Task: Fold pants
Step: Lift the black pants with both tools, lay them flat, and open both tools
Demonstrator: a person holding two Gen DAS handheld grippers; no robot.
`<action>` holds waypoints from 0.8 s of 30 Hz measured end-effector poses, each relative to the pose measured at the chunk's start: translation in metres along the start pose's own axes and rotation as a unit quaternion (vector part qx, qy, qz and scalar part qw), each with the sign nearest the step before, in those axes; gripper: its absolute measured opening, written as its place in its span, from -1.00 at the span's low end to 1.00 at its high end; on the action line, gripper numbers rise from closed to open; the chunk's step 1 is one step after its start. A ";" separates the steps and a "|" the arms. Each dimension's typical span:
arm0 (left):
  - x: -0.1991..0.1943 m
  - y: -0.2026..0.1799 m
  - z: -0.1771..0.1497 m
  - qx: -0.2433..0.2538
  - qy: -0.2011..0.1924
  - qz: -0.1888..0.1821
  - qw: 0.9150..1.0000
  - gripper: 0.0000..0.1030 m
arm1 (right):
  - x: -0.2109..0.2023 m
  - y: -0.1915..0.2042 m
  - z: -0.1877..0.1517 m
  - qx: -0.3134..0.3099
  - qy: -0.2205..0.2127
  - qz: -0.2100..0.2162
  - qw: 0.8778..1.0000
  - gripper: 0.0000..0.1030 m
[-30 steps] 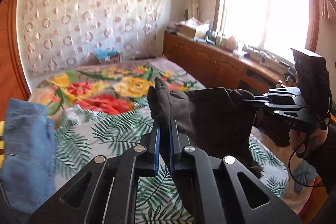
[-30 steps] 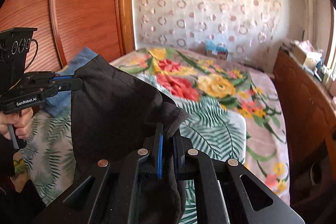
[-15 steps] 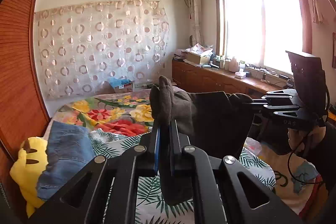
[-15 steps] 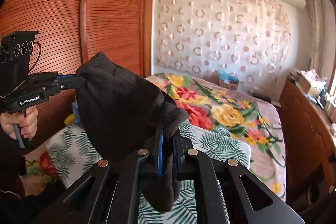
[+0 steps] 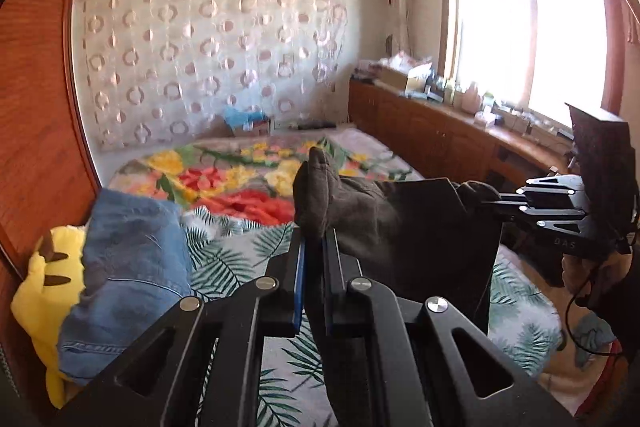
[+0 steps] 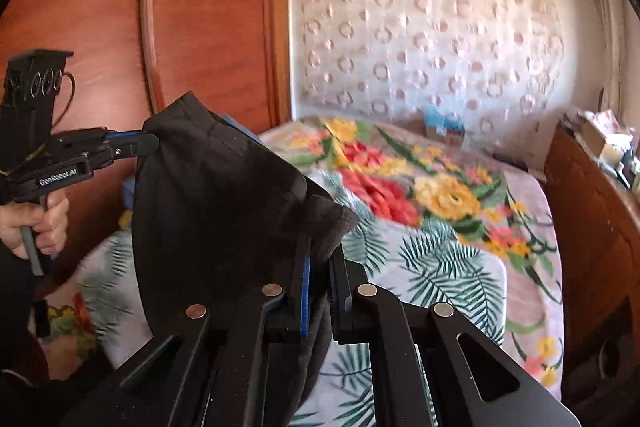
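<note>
Dark charcoal pants (image 5: 420, 227) hang in the air between my two grippers, above the bed. My left gripper (image 5: 314, 243) is shut on one top corner of the pants. My right gripper (image 6: 320, 251) is shut on the other corner, and the cloth (image 6: 216, 203) drapes down below both. In the left wrist view the right gripper (image 5: 496, 205) shows at the right, clamped on the fabric. In the right wrist view the left gripper (image 6: 154, 143) shows at the left, clamped on the fabric.
The bed (image 5: 240, 171) has a floral and palm-leaf cover. Folded blue jeans (image 5: 128, 267) and a yellow plush toy (image 5: 40, 295) lie at its left edge by the wooden wardrobe (image 6: 120, 7). A wooden cabinet (image 5: 440, 139) with clutter runs under the window.
Both grippers lifted the pants upward, then tipped down a little; the bed fills more of the view again. Both stay clamped on the pants.
</note>
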State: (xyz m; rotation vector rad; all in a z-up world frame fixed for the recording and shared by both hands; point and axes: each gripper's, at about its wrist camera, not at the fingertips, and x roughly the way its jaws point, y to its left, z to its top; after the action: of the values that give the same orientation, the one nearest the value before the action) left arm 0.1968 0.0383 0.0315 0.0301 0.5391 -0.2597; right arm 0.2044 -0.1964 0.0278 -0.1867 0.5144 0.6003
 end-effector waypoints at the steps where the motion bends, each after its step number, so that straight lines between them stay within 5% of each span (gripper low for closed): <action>1: 0.021 0.004 -0.003 0.000 0.016 0.003 1.000 -0.84 | 0.016 -0.007 -0.003 0.004 0.009 -0.003 1.000 -0.86; 10: 0.107 0.013 -0.014 0.002 0.071 0.028 0.997 -0.84 | 0.116 -0.061 -0.007 0.038 0.073 -0.027 0.996 -0.86; 24: 0.159 0.031 -0.035 -0.023 0.126 0.029 0.991 -0.84 | 0.175 -0.057 -0.004 0.063 0.125 -0.038 0.989 -0.86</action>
State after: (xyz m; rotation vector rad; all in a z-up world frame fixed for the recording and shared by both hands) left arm 0.3183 0.0336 -0.0815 0.0333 0.7944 -0.1868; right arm 0.3595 -0.1582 -0.0645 -0.1610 0.7829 0.4702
